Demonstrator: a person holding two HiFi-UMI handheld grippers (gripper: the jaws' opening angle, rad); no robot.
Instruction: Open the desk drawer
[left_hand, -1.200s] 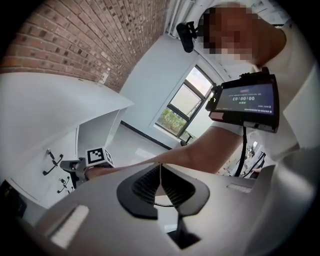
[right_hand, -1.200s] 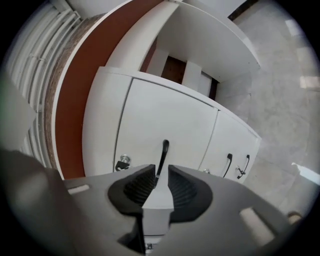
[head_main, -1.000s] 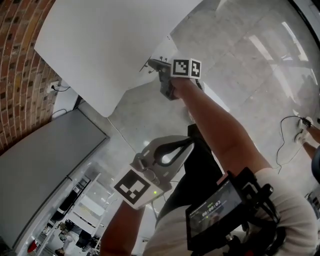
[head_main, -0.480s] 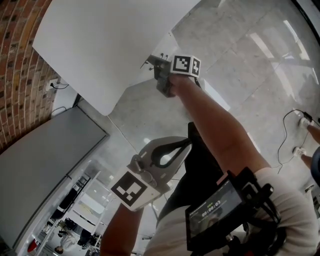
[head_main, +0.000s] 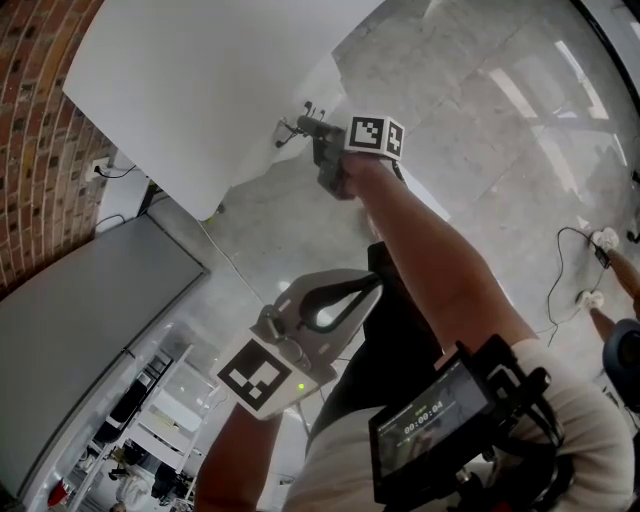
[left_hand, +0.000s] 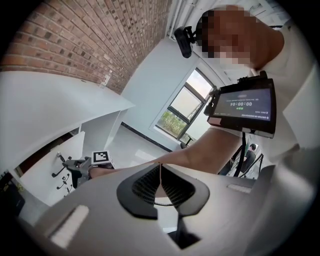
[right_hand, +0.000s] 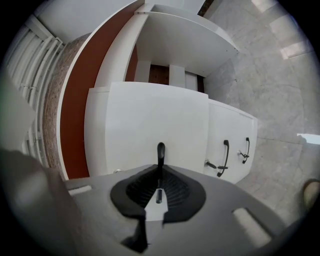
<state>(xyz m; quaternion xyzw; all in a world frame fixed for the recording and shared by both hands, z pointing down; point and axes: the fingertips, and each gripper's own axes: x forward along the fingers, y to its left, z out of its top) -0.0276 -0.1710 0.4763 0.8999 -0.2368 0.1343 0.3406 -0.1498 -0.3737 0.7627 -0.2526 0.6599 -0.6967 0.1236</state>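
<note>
The right gripper (right_hand: 159, 189) was clamped on the black handle (right_hand: 160, 152) of the white desk drawer (right_hand: 150, 120), just under the desktop. The left gripper (left_hand: 160, 175) was pressed together, empty, near the person's body. Grasp apparently made; next, a steady straight pull outward

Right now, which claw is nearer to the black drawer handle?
The right one. The right claw is shut on the black drawer handle of the white desk. The left claw is shut and empty, close to the person's body and apart from the desk.
</note>
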